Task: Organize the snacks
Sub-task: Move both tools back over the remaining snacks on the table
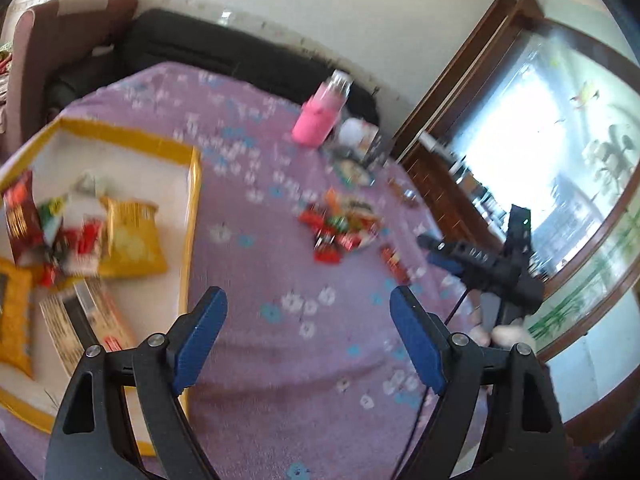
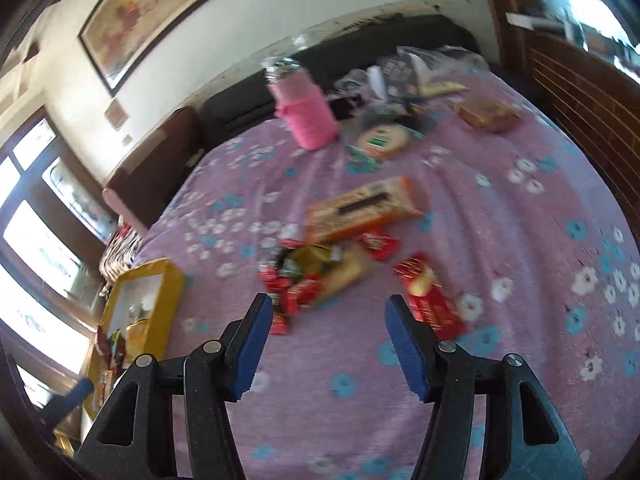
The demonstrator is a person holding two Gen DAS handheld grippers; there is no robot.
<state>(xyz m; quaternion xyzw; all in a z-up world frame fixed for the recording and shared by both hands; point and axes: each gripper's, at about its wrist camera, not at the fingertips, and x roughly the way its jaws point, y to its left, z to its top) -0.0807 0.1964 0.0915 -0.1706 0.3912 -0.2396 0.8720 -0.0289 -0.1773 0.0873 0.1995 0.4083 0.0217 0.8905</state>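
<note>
Fingers (image 1: 218, 320) both sets apart, empty; left view alone shows filled yellow tray (image 1: 192, 200); right, orange box (image 2: 360, 208).

Both grippers look alike: the left gripper (image 1: 308, 336) and right gripper (image 2: 328, 344) have black triangular-cutout arms, silver round screws at the joints, and ribbed blue pads (image 1: 200, 340) lining the jaws. A thin dark cable (image 1: 416, 420) trails below.

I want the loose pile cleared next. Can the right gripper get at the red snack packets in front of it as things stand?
Probably yes. The right gripper is open and empty, and the red snack packets lie just beyond its fingertips on the purple cloth with nothing between.
</note>
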